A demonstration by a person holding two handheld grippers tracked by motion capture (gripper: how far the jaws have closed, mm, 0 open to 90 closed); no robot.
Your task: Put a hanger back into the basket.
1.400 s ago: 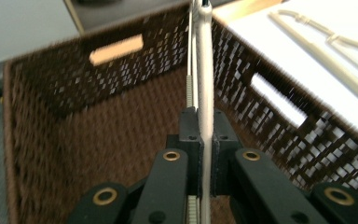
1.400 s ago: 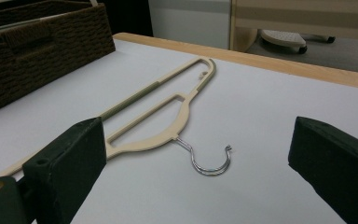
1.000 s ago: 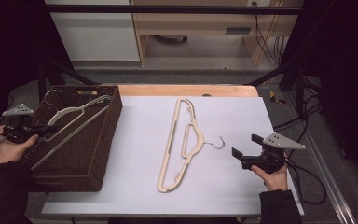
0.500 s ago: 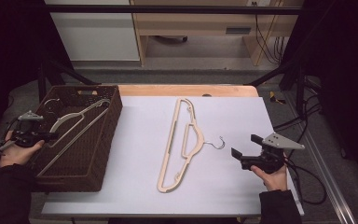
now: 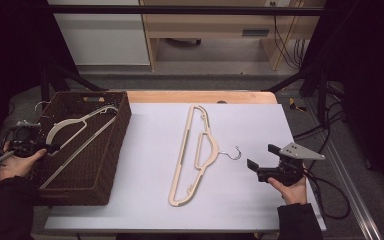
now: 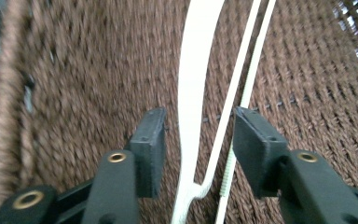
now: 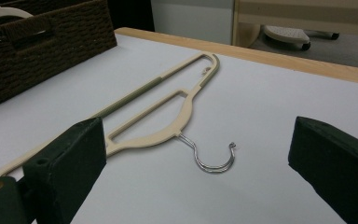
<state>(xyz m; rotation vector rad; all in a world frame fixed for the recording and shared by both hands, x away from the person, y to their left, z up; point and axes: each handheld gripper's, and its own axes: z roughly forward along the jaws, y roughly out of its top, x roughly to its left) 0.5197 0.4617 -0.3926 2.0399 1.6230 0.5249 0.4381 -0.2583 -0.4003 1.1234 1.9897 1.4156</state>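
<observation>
Wicker basket (image 5: 107, 150), left hand-held gripper (image 6: 198, 140) straddling white hanger (image 6: 193, 84)

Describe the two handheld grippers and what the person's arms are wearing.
Both arms wear black sleeves. The left gripper has black blocky jaws with brass-coloured rivets. The right gripper is black, carries a grey three-cornered plate on top and trails a black cable.
</observation>
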